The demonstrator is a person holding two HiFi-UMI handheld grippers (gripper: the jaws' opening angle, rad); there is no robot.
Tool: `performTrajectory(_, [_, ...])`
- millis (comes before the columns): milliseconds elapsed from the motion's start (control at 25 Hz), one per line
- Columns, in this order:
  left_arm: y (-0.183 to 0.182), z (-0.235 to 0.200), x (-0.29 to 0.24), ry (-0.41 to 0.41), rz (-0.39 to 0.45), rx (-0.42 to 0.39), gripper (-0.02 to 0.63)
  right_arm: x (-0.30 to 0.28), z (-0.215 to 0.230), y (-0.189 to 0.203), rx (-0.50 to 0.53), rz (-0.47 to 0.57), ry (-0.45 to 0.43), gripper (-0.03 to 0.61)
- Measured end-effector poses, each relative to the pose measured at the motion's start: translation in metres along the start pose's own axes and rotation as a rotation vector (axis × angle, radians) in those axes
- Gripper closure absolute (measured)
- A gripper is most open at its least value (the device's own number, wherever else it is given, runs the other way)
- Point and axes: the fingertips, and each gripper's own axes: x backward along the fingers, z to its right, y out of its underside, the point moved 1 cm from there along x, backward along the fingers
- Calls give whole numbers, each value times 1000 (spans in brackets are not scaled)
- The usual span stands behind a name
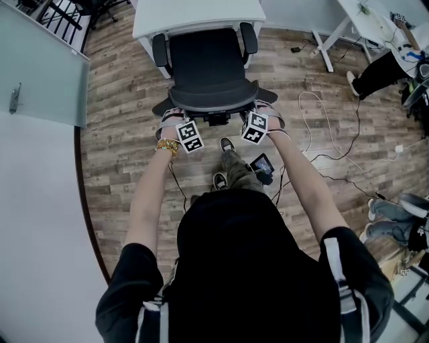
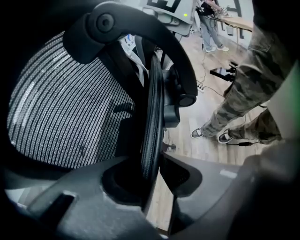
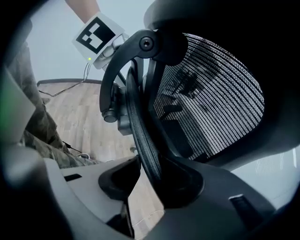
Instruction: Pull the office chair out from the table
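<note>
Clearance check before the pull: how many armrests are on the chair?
2 on the office chair: left-side armrest and right-side armrest, flanking the seat near the white table edge. None seems hidden.

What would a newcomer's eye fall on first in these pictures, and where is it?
The black office chair stands at the top centre of the head view, in front of a white table. The left gripper and the right gripper each clamp the rim of its mesh backrest, one on each side. Loose cables trail over the wooden floor at the right.
</note>
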Motion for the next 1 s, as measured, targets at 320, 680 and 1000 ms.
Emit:
performTrajectory(320, [1,11,10,-23,8,-12,482,9,-12,-1,2,5,14,449])
performTrajectory(680, [-3,20,17,-42,13,-14,480,16,-21,3,-4,3,18,448])
performTrajectory(1000, [1,26,23,-52,23,-20,480,20,-30,-1,-12,-3,14,448])
